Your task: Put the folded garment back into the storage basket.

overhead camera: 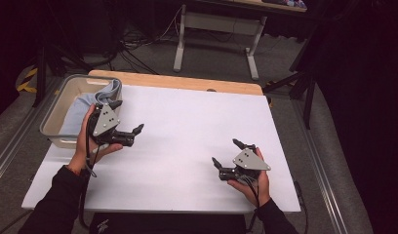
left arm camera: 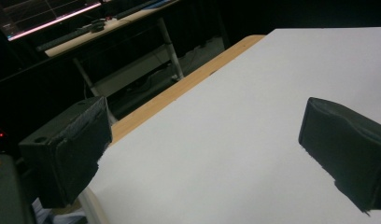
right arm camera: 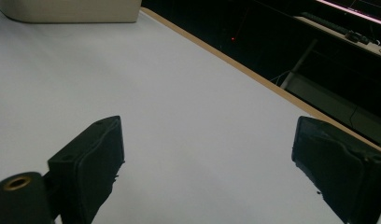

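A bin (overhead camera: 65,97) sat at the table's (overhead camera: 187,126) ten o'clock, a blue cloth (overhead camera: 85,105) draped inside it and over its far rim. Just beside the bin's near corner, at nine o'clock, the left gripper (overhead camera: 128,117) hung over the white top, jaws spread and empty. At four o'clock, well apart, the right gripper (overhead camera: 225,153) hovered likewise, jaws wide, grasping nothing, pointing toward eleven o'clock.

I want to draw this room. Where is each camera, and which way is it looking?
High view: above the person's side, looking forward and down at the table; forearms, hands and both grippers show.
Left gripper view: rides the left gripper, facing across the table; its open jaws show.
Right gripper view: rides the right gripper, facing the bin; open jaws show.
All share the table.
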Action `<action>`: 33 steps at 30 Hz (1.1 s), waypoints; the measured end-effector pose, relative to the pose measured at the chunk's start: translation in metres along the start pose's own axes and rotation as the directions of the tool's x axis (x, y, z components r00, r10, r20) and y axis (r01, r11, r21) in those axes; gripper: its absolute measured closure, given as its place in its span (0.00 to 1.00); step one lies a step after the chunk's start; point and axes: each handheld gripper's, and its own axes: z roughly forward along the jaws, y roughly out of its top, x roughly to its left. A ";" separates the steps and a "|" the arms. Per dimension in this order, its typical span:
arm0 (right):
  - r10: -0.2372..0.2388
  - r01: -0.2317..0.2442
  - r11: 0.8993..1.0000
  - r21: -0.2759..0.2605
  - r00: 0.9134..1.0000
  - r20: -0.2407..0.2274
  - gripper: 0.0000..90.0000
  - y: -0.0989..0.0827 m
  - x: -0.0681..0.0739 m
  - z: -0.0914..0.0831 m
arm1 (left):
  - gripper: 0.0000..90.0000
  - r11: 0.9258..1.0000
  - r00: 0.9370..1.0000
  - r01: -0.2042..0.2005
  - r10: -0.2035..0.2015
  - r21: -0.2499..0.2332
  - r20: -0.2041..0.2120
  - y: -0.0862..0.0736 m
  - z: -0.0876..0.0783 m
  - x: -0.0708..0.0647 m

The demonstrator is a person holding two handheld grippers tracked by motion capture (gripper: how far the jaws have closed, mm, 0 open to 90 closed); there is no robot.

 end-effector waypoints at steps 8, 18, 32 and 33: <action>-0.004 0.004 1.000 -0.003 1.000 -0.002 0.11 0.001 0.002 -0.002 | 0.04 0.999 0.999 -0.034 0.034 -0.004 0.042 0.003 0.002 -0.016; -0.001 0.002 1.000 -0.015 1.000 0.004 0.11 0.003 0.003 -0.006 | 0.05 0.999 0.996 -0.045 0.045 -0.011 0.082 0.004 -0.001 -0.029; 0.016 -0.016 1.000 -0.021 1.000 -0.001 0.10 0.001 0.004 -0.011 | 0.04 0.997 0.989 -0.077 0.077 -0.008 0.128 -0.003 -0.008 -0.046; 0.016 -0.016 1.000 -0.021 1.000 -0.001 0.10 0.001 0.004 -0.011 | 0.04 0.997 0.989 -0.077 0.077 -0.008 0.128 -0.003 -0.008 -0.046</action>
